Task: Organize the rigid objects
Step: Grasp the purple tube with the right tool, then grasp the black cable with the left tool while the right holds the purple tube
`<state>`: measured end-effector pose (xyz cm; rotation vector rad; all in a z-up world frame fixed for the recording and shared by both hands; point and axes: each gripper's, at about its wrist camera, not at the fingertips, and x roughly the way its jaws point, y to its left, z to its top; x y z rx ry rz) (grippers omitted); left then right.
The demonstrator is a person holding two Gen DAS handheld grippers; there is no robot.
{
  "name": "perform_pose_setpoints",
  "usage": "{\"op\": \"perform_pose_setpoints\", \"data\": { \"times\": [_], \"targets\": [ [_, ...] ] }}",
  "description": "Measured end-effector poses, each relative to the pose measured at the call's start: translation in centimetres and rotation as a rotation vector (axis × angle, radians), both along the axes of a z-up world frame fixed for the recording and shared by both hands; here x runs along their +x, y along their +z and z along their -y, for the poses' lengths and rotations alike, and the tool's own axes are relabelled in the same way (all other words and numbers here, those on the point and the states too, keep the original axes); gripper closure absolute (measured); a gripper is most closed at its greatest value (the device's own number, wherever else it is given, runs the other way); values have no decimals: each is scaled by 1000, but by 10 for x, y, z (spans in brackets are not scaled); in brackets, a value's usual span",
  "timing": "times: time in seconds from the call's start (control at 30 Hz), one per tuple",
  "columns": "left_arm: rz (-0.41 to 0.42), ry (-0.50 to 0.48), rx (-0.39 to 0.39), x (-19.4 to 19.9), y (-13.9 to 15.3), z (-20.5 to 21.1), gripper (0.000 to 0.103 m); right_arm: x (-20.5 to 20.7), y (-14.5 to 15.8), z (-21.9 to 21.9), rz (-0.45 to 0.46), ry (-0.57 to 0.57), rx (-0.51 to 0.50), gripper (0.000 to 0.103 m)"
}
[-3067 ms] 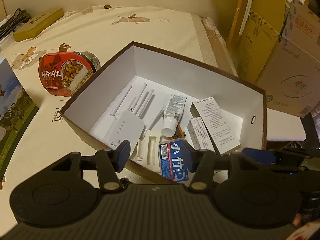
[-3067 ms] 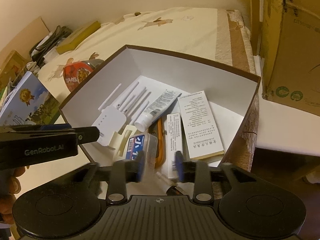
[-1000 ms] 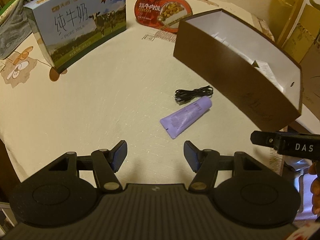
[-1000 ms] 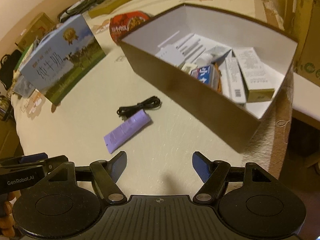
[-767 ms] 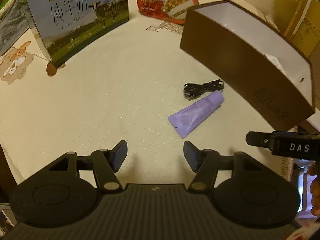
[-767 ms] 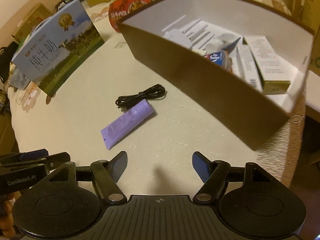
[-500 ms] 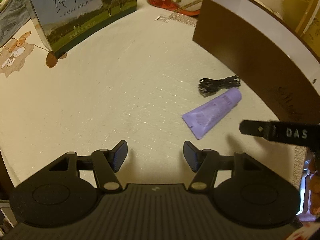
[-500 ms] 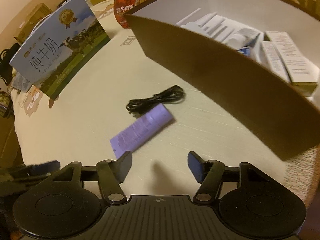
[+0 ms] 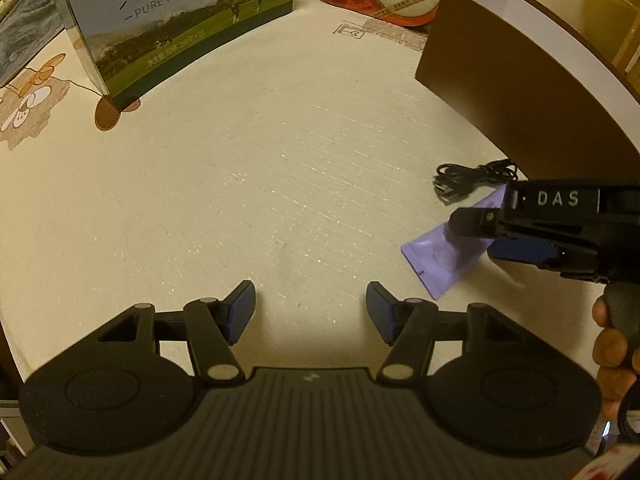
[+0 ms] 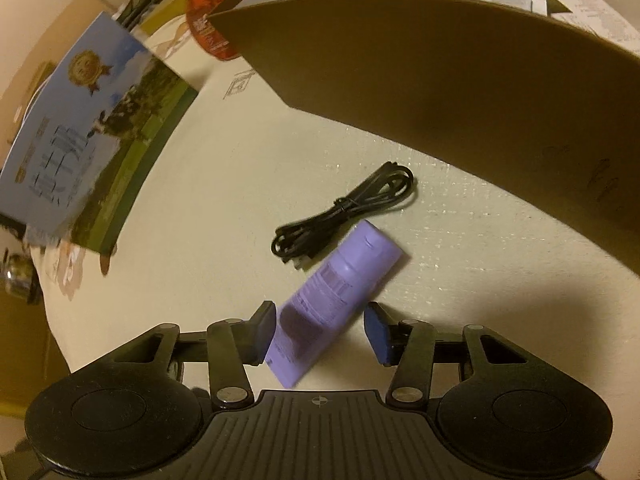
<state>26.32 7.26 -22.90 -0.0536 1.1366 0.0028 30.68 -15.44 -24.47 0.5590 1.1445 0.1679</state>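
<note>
— Several white cartons peek over the brown box (image 10: 460, 92) rim, upper right.
— And the purple tube (image 10: 336, 292)?
— Flat on the tabletop (image 9: 248, 184), lower centre, between the closing right gripper (image 10: 320, 334) fingers, unpinched; left gripper (image 9: 311, 312) fingers apart.

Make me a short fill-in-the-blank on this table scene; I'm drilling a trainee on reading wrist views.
1. The right gripper straddles the flat end of the ____ tube.
2. Beside the tube's cap lies a coiled black ____.
3. The left gripper has ____ between its pads.
4. The carton reads "PURE ____".

Missing words: purple; cable; nothing; MILK
</note>
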Motion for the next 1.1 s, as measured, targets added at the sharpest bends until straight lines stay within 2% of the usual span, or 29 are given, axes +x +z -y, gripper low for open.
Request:
{"op": "perform_pose_setpoints", "data": {
  "times": [0.1, 0.13, 0.17, 0.43, 0.53, 0.63, 0.8, 0.97, 1.1],
  "targets": [
    [0, 3, 6, 3, -1, -3, 46, 6, -3, -1, -2, -30, -11, 60],
    [1, 2, 7, 4, -1, -3, 46, 7, -3, -2, -5, -35, -24, 65],
    [2, 1, 9, 5, -1, -4, 46, 9, -3, -2, -5, -32, -31, 66],
    [9, -39, 12, 10, 0, 5, 48, 9, 6, -12, 40, 153, -221, 76],
    [22, -89, 11, 14, 0, 16, 48, 2, 6, -3, 61, 200, -288, 76],
    [39, -156, 7, 20, -1, 30, 49, -6, 4, 12, 75, 228, -307, 78],
    [83, -328, 12, 36, -7, 60, 51, -15, 4, 24, 91, 285, -370, 83],
    [127, -448, 39, 52, -14, 85, 52, -19, 5, 37, 88, 263, -354, 82],
    [167, -484, 97, 65, -16, 99, 52, -16, 6, 39, 80, 268, -353, 82]
  ]
}}
